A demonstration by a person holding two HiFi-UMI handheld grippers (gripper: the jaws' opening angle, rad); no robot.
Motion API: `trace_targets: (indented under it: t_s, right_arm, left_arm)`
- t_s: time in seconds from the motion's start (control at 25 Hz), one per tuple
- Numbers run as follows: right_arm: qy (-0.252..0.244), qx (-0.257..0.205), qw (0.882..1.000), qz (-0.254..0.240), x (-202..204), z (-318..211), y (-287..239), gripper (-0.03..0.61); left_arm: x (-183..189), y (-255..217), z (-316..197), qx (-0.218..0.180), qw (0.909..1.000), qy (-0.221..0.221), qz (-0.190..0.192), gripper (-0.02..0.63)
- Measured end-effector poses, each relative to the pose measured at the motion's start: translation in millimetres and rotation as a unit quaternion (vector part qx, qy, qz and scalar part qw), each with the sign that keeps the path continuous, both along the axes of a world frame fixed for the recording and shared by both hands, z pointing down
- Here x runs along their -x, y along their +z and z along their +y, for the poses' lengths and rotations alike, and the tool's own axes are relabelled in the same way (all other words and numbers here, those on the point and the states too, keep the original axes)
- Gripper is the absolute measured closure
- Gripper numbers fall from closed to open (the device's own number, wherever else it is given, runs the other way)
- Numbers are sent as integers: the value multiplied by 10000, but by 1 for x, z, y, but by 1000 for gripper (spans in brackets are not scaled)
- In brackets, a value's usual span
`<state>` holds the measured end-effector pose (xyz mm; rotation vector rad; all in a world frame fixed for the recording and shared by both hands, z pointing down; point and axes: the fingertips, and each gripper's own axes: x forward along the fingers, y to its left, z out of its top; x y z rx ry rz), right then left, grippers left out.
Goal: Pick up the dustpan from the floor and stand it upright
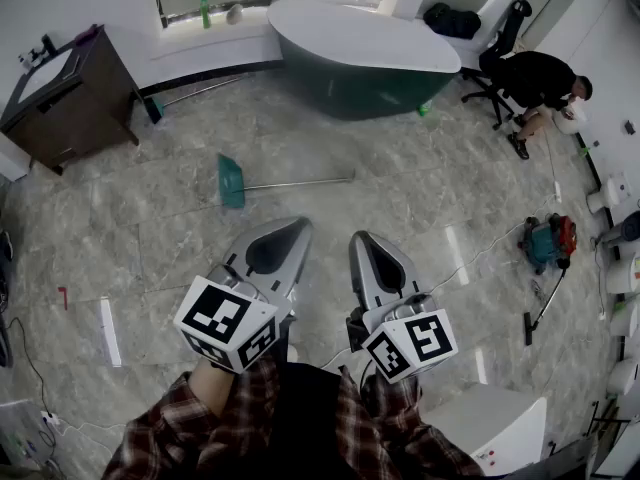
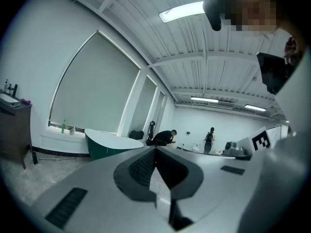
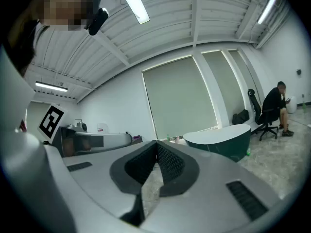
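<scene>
The green dustpan [image 1: 231,182] lies on the pale stone-patterned floor [image 1: 140,248] ahead of us, and its long metal handle [image 1: 305,181] runs along the floor toward the right. It is well apart from both of our grippers, and nothing touches it.

We hold the left gripper [image 1: 304,224] level, its jaws brought together at the tips with nothing between them. The right gripper [image 1: 357,236], just beside it, is also level, closed and empty.

Beyond the dustpan a dark green bathtub [image 1: 350,86] stands below the window. A dark wooden cabinet [image 1: 75,108] stands at the far left. At the far right a person [image 1: 540,80] in black sits hunched on an office chair [image 1: 500,53].
</scene>
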<state>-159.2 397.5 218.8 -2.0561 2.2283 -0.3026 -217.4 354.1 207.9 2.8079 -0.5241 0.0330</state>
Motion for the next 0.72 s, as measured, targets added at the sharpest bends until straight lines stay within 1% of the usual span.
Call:
trace_targets:
  t_s: [0.24,0.44,0.56,0.72]
  right_arm:
    - [13,-74,9999,-114,-40,-85,-14,566]
    - [97,-92,9999,-77,-63,-148,-20,566]
    - [185,-31,9998,-39,-72,-173,-15,566]
    - [344,135,9993,-66,-87,-190,-5,566]
  left_arm:
    - [-41,-9,-83,-56,10000,53,-17,604]
    - [-63,-15,-149,-86,9999,99,36,604]
    - [-73,-10,-176,-27,9999,168,27,603]
    - [-84,1,-198,104,9997,211,-34,604]
